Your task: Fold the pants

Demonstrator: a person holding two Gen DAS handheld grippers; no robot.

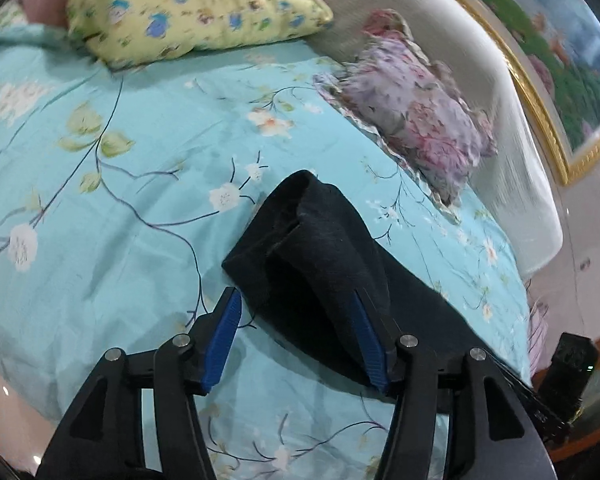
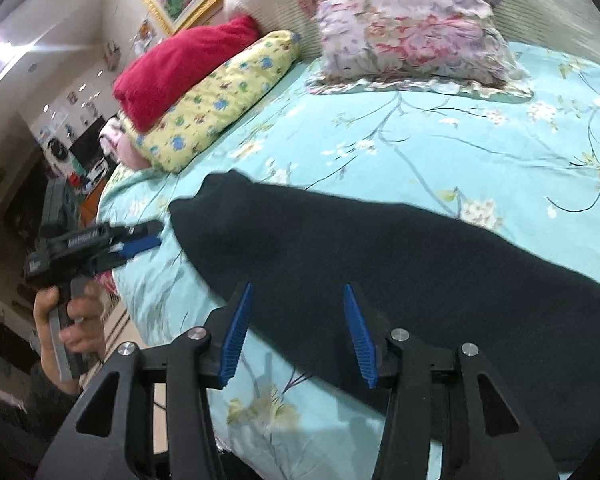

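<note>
Black pants [image 1: 320,256] lie on a turquoise floral bedsheet [image 1: 120,200], near the bed's front edge. In the left wrist view the leg end is folded over, with a raised crease. My left gripper [image 1: 296,304] is open, empty, its jaws straddling the near edge of the fabric. In the right wrist view the pants [image 2: 380,256] stretch from centre to the right edge. My right gripper [image 2: 298,296] is open and empty, just above the pants' near edge. The left gripper also shows in the right wrist view [image 2: 140,240], held by a hand at the bed's left side.
A yellow patterned pillow [image 1: 188,12] and a pink-purple floral pillow [image 1: 416,108] lie at the head of the bed [image 2: 460,128]. A red folded cloth [image 2: 180,68] rests on the yellow pillow. A white headboard [image 1: 512,128] and a framed picture [image 1: 560,52] stand behind.
</note>
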